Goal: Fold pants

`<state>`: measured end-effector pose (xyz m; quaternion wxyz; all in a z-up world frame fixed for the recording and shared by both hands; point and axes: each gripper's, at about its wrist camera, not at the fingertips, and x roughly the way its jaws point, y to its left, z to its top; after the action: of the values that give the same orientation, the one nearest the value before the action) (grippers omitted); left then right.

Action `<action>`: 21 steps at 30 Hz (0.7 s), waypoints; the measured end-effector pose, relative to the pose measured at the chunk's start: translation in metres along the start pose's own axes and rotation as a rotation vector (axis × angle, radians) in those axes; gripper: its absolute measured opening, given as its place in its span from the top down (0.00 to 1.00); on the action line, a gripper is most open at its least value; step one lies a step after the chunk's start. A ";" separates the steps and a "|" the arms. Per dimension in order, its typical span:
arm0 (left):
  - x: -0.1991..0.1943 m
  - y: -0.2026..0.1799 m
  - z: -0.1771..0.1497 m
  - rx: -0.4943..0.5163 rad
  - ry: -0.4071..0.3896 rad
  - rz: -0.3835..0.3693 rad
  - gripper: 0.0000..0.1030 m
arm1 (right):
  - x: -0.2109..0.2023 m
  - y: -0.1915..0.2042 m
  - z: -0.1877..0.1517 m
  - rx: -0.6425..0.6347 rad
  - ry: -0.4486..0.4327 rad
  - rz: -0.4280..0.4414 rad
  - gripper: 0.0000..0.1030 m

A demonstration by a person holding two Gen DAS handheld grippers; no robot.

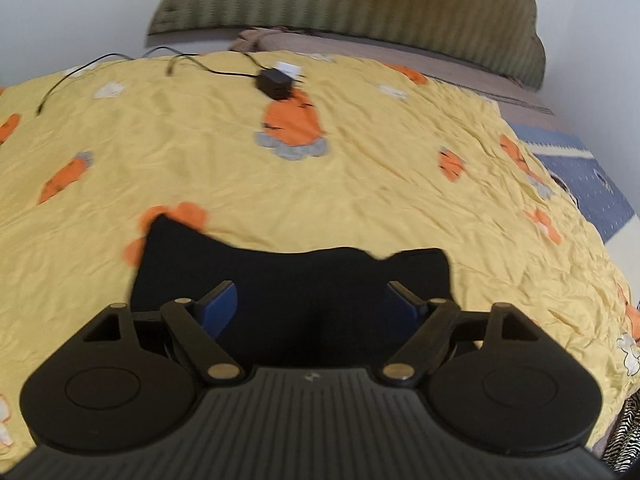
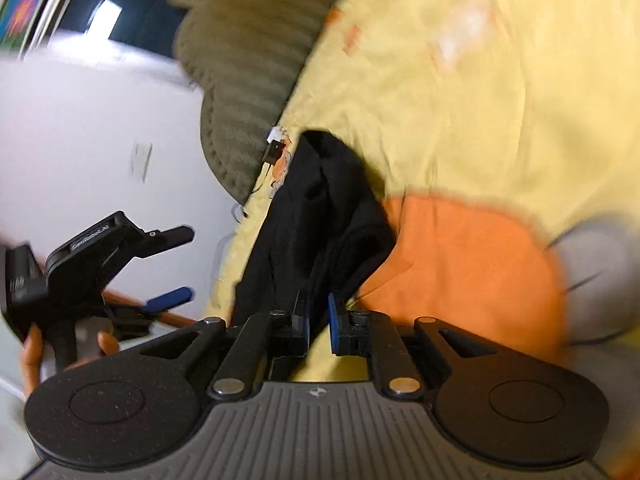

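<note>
Tools (image 1: pixel 312 300) (image 2: pixel 318 320) low over black pants (image 1: pixel 296 280)

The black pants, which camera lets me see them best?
The left wrist view. There the black pants lie spread across the yellow blanket, their far edge clear against it, beyond the open left gripper. The right wrist view shows them bunched, blurry and side-on, running into the right gripper, whose jaws are nearly closed.

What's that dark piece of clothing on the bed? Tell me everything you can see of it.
The black pants look like soft, matte fabric, plain black. They lie bunched on the yellow carrot-print bedspread. In the right wrist view a fold runs up between the nearly closed blue pads of the right gripper. The left gripper is open above them.
</note>
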<state>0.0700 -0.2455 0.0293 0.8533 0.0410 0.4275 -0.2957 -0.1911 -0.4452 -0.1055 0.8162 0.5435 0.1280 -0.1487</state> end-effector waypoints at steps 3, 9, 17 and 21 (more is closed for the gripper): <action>-0.012 0.033 -0.010 -0.047 -0.029 0.032 0.17 | -0.027 0.023 0.005 -0.209 -0.093 -0.063 0.90; -0.023 0.086 -0.036 -0.157 -0.002 0.060 0.17 | -0.009 0.049 0.023 -0.439 -0.098 -0.123 0.86; -0.029 0.110 -0.052 -0.194 0.018 0.093 0.17 | 0.017 0.039 0.040 -0.330 -0.055 -0.088 0.83; -0.029 0.110 -0.052 -0.195 0.026 0.083 0.16 | 0.021 0.033 0.043 -0.276 -0.079 -0.104 0.53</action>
<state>0.0794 -0.1248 -0.0017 0.8590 -0.0208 0.4633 -0.2167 -0.1569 -0.4751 -0.0693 0.8787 0.4125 0.1431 -0.1931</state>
